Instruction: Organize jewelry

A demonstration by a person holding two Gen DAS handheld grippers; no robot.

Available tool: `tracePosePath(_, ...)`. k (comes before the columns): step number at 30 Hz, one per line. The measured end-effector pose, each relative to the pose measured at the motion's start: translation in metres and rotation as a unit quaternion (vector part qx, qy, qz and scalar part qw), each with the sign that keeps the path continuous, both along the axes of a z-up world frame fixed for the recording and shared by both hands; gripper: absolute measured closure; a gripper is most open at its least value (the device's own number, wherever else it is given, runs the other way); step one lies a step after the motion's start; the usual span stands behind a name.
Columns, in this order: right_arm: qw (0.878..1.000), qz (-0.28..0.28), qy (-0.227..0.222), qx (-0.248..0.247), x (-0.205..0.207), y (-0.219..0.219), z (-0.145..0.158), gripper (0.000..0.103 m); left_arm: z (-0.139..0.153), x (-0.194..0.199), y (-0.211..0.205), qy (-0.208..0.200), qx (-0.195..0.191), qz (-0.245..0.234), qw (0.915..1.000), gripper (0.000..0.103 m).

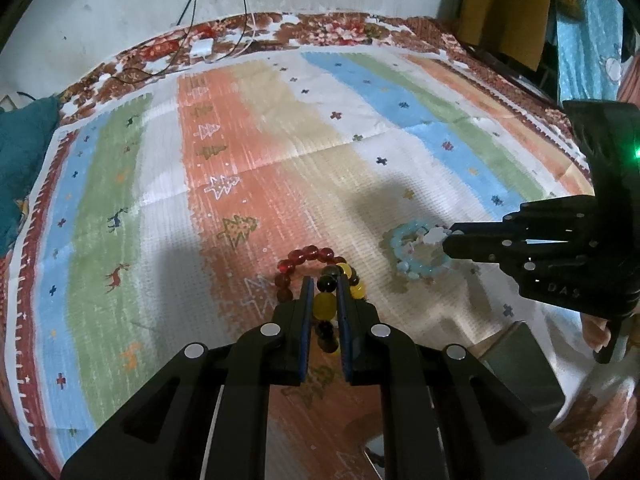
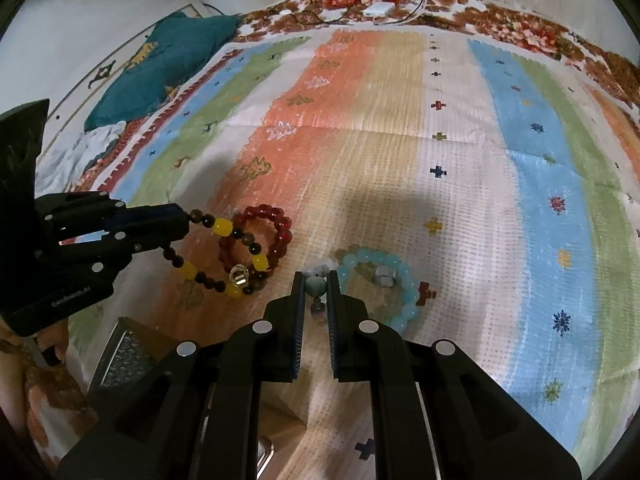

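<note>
My left gripper [image 1: 324, 284] is shut on a yellow-and-brown bead bracelet [image 1: 325, 303], whose loop hangs onto the striped cloth [image 2: 400, 152]; it also shows in the right wrist view [image 2: 224, 228]. A red bead bracelet [image 1: 304, 258] lies under it on the cloth, seen too in the right wrist view [image 2: 276, 216]. My right gripper [image 2: 315, 280] is shut on a pale charm bead of the light-blue bead bracelet [image 2: 404, 280]. A silver ring [image 2: 384, 278] lies inside that blue loop. A small gold ring [image 2: 239, 275] lies by the yellow bracelet.
A dark box with a textured lining [image 2: 128, 352] sits near the front left, also in the left wrist view [image 1: 528, 372]. A teal cushion [image 2: 160, 68] lies at the back left. Cables and a white adapter [image 2: 378, 10] lie by the wall.
</note>
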State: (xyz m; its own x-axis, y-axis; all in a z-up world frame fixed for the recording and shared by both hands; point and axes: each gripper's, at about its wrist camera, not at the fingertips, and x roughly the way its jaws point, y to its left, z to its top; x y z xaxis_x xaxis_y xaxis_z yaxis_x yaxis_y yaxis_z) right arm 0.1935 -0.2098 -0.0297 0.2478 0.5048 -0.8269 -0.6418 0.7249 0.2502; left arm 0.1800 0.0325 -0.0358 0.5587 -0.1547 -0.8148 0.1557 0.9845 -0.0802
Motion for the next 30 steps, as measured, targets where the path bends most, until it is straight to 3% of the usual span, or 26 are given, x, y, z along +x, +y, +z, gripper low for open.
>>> tracePosePath(14, 0.999, -0.016, -0.049, 0.008, -0.019, -0.007, 0.020, 0.092, 0.031, -0.019, 0.010, -0.038, -0.033, 0.019, 0.9986, 0.092)
tracePosePath(30, 0.996, -0.006, -0.087, 0.008, -0.051, -0.011, 0.041, 0.092, 0.050, -0.045, -0.001, -0.061, -0.041, 0.008, 0.9972, 0.092)
